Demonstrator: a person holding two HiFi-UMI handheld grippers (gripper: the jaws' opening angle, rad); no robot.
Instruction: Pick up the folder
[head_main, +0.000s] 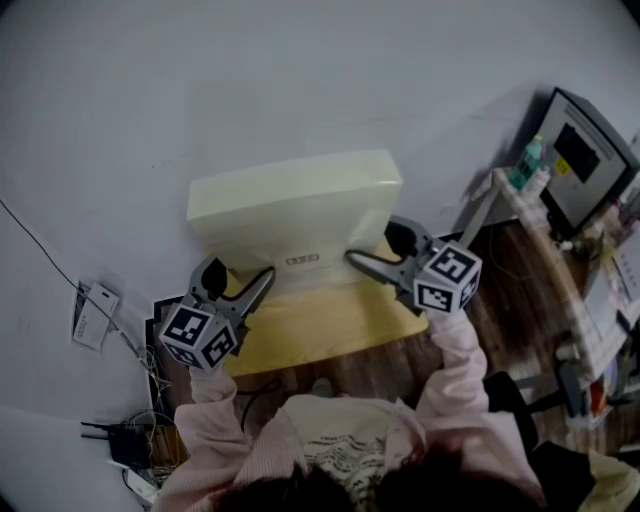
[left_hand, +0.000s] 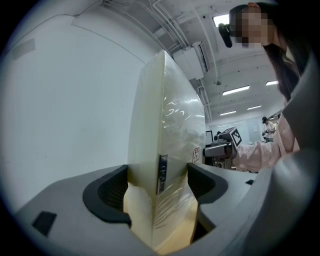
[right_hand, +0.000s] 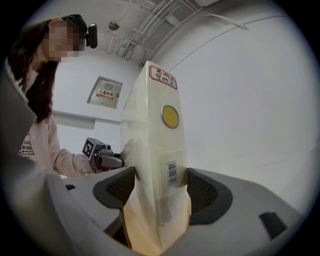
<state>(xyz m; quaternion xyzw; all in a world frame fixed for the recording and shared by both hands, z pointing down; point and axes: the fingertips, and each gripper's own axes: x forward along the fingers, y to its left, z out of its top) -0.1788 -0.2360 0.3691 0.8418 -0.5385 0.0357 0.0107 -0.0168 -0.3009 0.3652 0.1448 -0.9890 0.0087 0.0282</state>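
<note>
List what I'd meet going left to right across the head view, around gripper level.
Small white card → left gripper → cream folder → right gripper → green bottle → dark monitor.

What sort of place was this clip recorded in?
Probably an office or lab workroom: it has strip lights overhead, exposed ceiling pipes, and a boxy screen at the room's edge.

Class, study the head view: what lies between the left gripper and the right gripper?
The pale yellow folder spans that stretch, with the left gripper shut on one end and the right gripper on the other; the head view shows it.
</note>
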